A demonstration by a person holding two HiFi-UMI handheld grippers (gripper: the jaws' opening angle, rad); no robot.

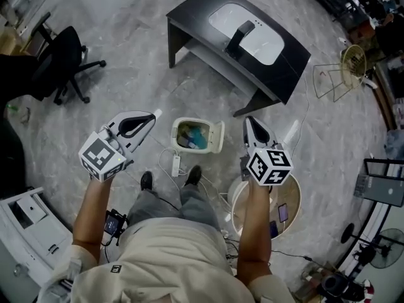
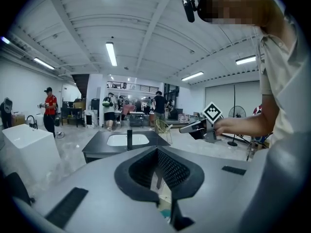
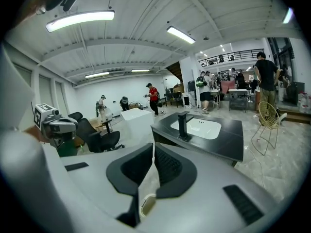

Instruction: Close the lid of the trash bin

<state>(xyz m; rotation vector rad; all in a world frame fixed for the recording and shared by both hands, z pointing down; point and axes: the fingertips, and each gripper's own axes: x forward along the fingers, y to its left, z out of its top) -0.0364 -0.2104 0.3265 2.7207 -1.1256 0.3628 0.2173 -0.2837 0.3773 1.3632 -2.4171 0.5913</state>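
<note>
A small cream trash bin [image 1: 189, 135] stands on the floor in front of the person's feet, with teal rubbish inside. Its lid [image 1: 215, 136] is flipped open to the right. My left gripper [image 1: 153, 115] hovers just left of the bin, shut and empty. To the right of the lid my right gripper [image 1: 249, 120] is held up, also shut on nothing. In the left gripper view the left gripper [image 2: 157, 150] points over the room, and a bit of the bin [image 2: 165, 211] shows below the jaws. The right gripper [image 3: 152, 146] shows the bin rim [image 3: 145, 205] underneath.
A black counter with a white sink [image 1: 246, 34] stands beyond the bin. An office chair [image 1: 61, 49] is at the far left and a wire chair [image 1: 346, 69] at the far right. A power strip [image 1: 176, 165] with cables lies near the feet. A round white tub [image 1: 290, 202] sits under my right arm.
</note>
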